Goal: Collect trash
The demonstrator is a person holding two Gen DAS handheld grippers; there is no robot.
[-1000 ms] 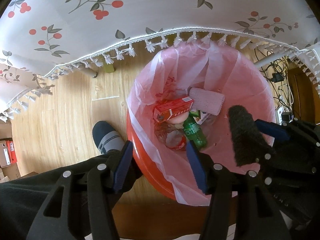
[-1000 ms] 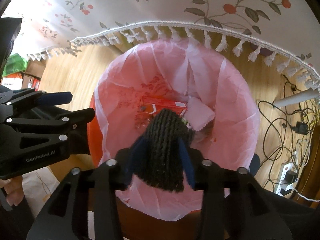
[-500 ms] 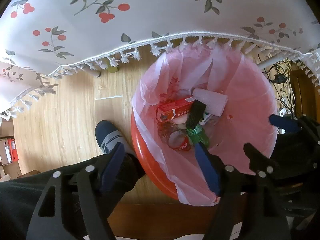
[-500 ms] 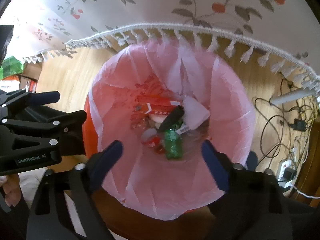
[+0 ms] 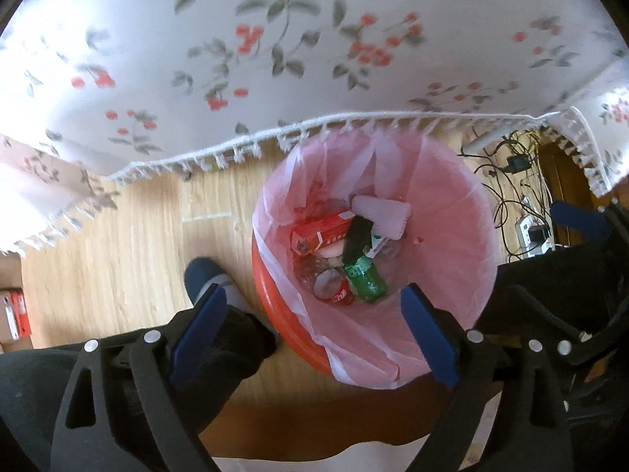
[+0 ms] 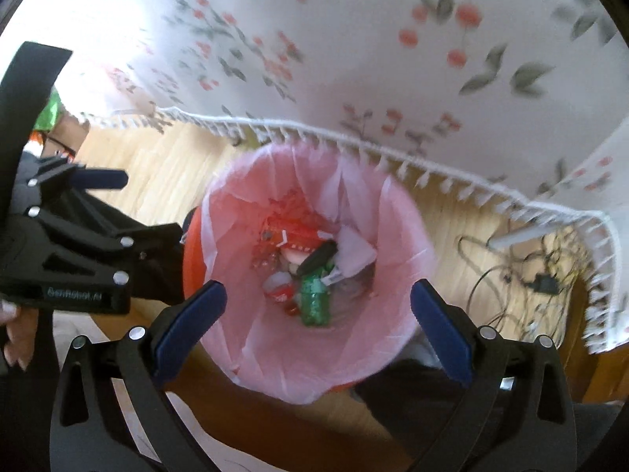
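Note:
A red bin (image 5: pixel 271 299) lined with a pink bag (image 6: pixel 243 314) stands on the wood floor below both grippers. Inside lie a black knitted piece (image 5: pixel 357 236) (image 6: pixel 318 257), a red box (image 5: pixel 318 232), a green bottle (image 5: pixel 363 279) (image 6: pixel 314 303) and a white foam sleeve (image 5: pixel 383 216). My left gripper (image 5: pixel 312 295) hangs above the bin's near-left rim, its jaws opening with nothing between them. My right gripper (image 6: pixel 318 289) is over the bin, jaws also opening and empty. Its blue pad (image 5: pixel 578 216) shows at the right of the left wrist view.
A cherry-print tablecloth (image 5: pixel 275 59) with a white fringe overhangs the bin's far rim. Cables and a power strip (image 6: pixel 530 275) lie on the floor to the right. A person's foot (image 5: pixel 208 279) stands left of the bin. Red boxes (image 5: pixel 15 314) sit far left.
The right gripper opened and the black knitted piece fell into the bin onto the other trash. Both grippers spread wider and rose, so the bin looks smaller.

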